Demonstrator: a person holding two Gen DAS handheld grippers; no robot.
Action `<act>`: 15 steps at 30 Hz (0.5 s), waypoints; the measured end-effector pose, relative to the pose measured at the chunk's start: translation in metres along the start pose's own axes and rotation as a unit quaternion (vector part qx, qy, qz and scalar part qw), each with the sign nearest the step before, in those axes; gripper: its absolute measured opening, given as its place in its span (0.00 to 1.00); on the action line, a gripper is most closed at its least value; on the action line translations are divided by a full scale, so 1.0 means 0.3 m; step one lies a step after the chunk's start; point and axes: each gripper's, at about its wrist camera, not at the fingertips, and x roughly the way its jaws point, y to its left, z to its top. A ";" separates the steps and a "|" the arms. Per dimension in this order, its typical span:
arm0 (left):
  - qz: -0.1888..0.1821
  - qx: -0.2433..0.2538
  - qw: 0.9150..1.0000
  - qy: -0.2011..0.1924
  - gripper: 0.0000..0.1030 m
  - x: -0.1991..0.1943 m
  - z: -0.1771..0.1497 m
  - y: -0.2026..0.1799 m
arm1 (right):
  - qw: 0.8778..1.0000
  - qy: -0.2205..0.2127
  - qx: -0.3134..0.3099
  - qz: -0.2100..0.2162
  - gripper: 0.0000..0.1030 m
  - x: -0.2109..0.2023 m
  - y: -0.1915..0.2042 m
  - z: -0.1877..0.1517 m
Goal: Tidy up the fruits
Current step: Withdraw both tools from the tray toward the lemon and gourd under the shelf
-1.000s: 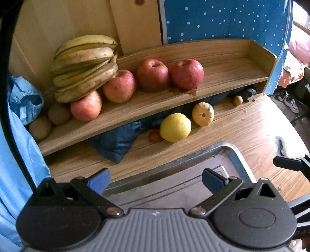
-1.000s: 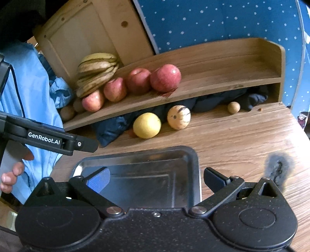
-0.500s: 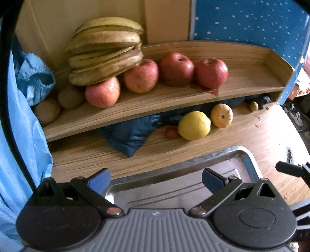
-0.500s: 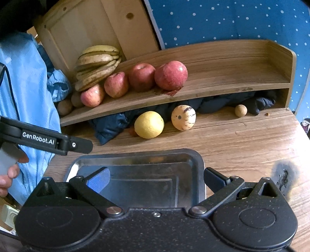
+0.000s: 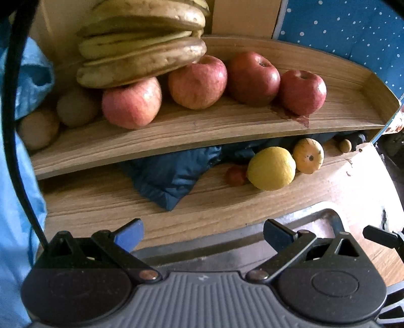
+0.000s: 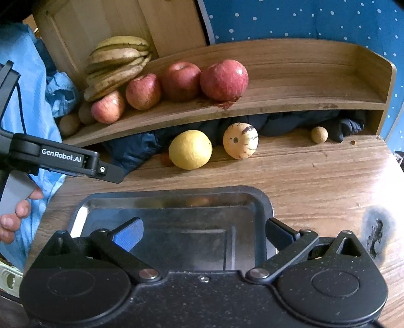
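A bunch of bananas (image 5: 141,50) and several red apples (image 5: 198,82) lie on a wooden shelf (image 5: 202,126), with brown round fruits (image 5: 75,107) at its left end. Below it on the table lie a yellow lemon (image 5: 271,167), a striped yellow fruit (image 5: 308,156), a small red fruit (image 5: 236,175) and a small brown ball (image 5: 345,145). A metal tray (image 6: 176,207) sits in front. My left gripper (image 5: 203,230) is open and empty, close to the shelf. My right gripper (image 6: 204,230) is open and empty above the tray. The lemon (image 6: 190,149) and striped fruit (image 6: 240,140) lie beyond the tray.
A dark blue jacket (image 5: 174,174) is stuffed under the shelf. Light blue cloth (image 6: 32,83) hangs at the left. A blue dotted wall (image 6: 303,20) stands behind. A burn mark (image 6: 376,234) marks the table at the right.
My left gripper has moved forward and left toward the shelf, so the bananas and apples look larger. My right gripper has crept slightly forward over the tray. Both stay open.
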 end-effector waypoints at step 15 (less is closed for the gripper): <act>-0.026 0.010 1.000 0.010 1.00 0.102 0.106 -0.027 | 1.000 0.002 -0.021 -0.022 0.99 0.113 0.010 0.080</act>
